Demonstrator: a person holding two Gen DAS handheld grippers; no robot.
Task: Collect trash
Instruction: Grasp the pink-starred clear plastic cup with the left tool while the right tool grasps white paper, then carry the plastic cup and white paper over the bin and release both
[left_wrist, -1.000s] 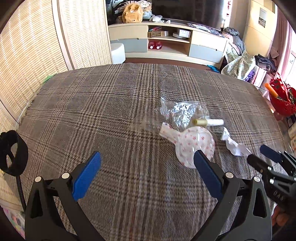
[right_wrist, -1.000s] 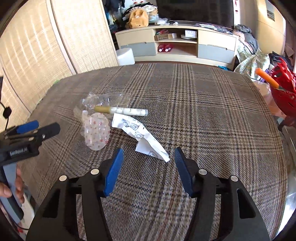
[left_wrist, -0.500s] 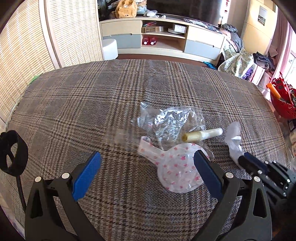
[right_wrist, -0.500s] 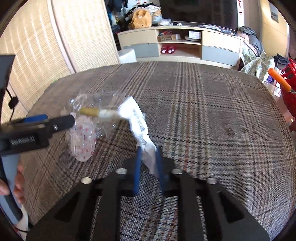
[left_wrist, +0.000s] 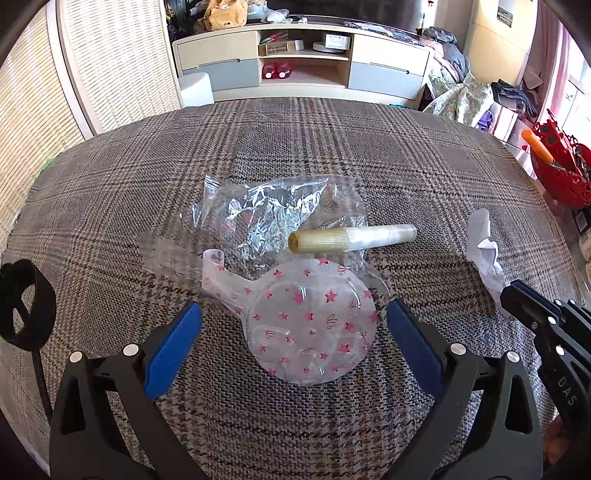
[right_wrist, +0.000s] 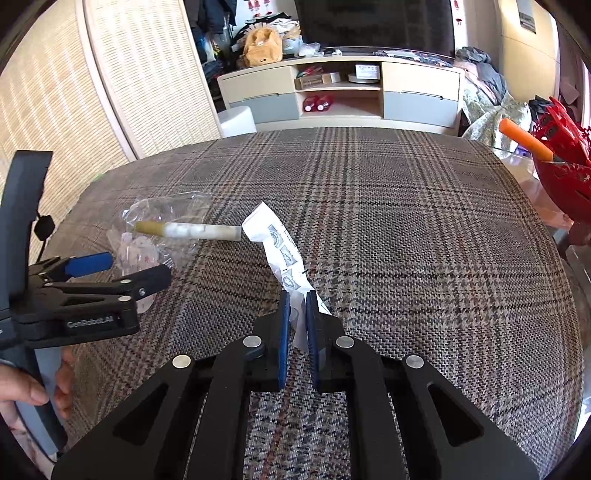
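Note:
Trash lies on a plaid-covered table (left_wrist: 332, 147). My right gripper (right_wrist: 296, 295) is shut on a crumpled white printed paper (right_wrist: 279, 247), whose free end stands up off the cloth; the same paper (left_wrist: 484, 251) shows at the right of the left wrist view. My left gripper (left_wrist: 291, 314) is open, its blue pads on either side of a clear plastic piece with pink stars (left_wrist: 310, 325) that lies flat. Behind it lie a crinkled clear bag (left_wrist: 273, 214) and a tube with a yellow ribbed end (left_wrist: 351, 238).
A red basket with an orange stick (left_wrist: 557, 173) stands off the table's right edge. Woven screens (left_wrist: 92, 74) line the left side. A low shelf unit (left_wrist: 303, 62) stands beyond the far edge. A hand (right_wrist: 22, 395) holds the left gripper's handle.
My right gripper has shut on the white paper and lifted its end off the cloth. My left gripper has moved forward and down until the star-printed plastic lies between its open pads.

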